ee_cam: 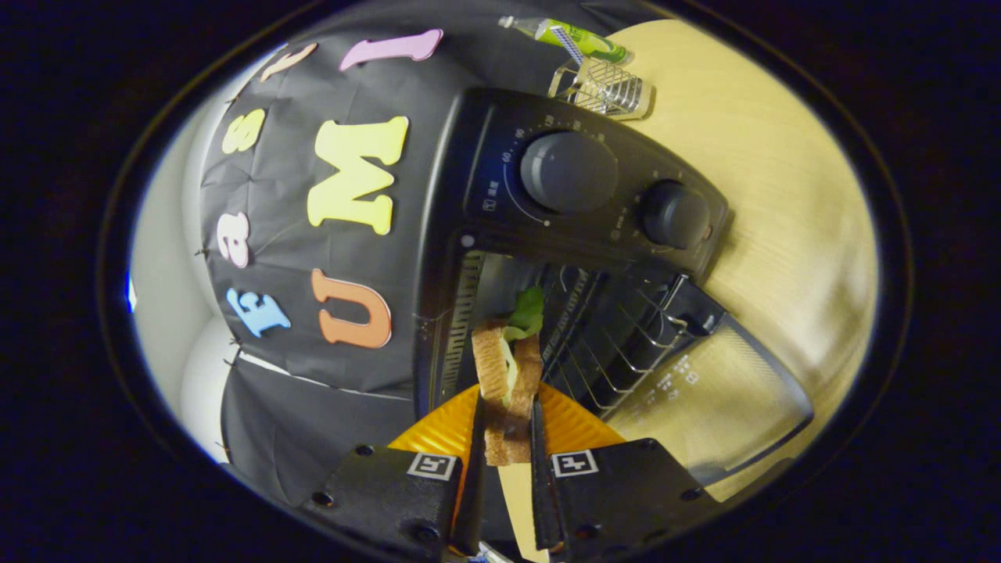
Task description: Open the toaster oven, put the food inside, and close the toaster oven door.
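A black toaster oven (579, 188) with two round knobs stands on the wooden table, seen rolled sideways. Its glass door (712, 399) hangs open, and the wire rack (618, 344) shows inside the cavity. My gripper (507, 426) is shut on a sandwich (508, 383) of two toasted bread slices with a green lettuce leaf sticking out at its far end. The sandwich stands on edge between the fingers, and its far end reaches the mouth of the oven, just before the rack.
Beyond the oven a small wire holder (606, 86) and a green tube (579, 37) lie on the light wooden table (782, 195). The black booth cloth hangs beside the oven.
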The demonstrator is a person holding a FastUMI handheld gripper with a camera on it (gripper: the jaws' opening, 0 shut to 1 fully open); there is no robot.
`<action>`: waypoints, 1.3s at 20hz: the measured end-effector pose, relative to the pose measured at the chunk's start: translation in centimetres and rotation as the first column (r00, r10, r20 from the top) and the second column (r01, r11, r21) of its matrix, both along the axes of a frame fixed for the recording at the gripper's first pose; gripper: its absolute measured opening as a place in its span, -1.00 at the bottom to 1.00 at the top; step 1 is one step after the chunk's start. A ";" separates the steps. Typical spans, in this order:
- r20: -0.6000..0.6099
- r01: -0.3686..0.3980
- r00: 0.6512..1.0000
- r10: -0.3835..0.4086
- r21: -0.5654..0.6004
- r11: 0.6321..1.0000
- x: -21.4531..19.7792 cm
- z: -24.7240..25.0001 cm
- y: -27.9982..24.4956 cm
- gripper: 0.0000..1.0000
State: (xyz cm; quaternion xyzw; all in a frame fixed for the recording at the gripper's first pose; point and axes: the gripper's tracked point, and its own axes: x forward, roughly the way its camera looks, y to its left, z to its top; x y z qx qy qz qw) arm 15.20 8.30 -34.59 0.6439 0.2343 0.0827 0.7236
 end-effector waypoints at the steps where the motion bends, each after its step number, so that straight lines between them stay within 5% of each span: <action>1: 0.015 0.026 1.000 -0.026 0.003 1.000 0.8 -0.2 0.0 -0.38; 6: 0.051 0.047 0.998 -0.045 -0.048 0.998 2.8 -1.5 1.6 -0.32; 13: 0.017 -0.114 0.992 0.125 -0.294 0.949 2.8 -1.6 4.0 0.42; 16: -0.022 -0.195 0.978 0.207 -0.449 0.872 1.7 -2.3 4.3 0.68; 19: -0.079 -0.250 0.966 0.246 -0.536 0.807 1.0 -2.4 4.2 0.72; 26: -0.311 -0.428 0.899 0.309 -0.776 0.463 -1.3 -3.3 3.1 0.84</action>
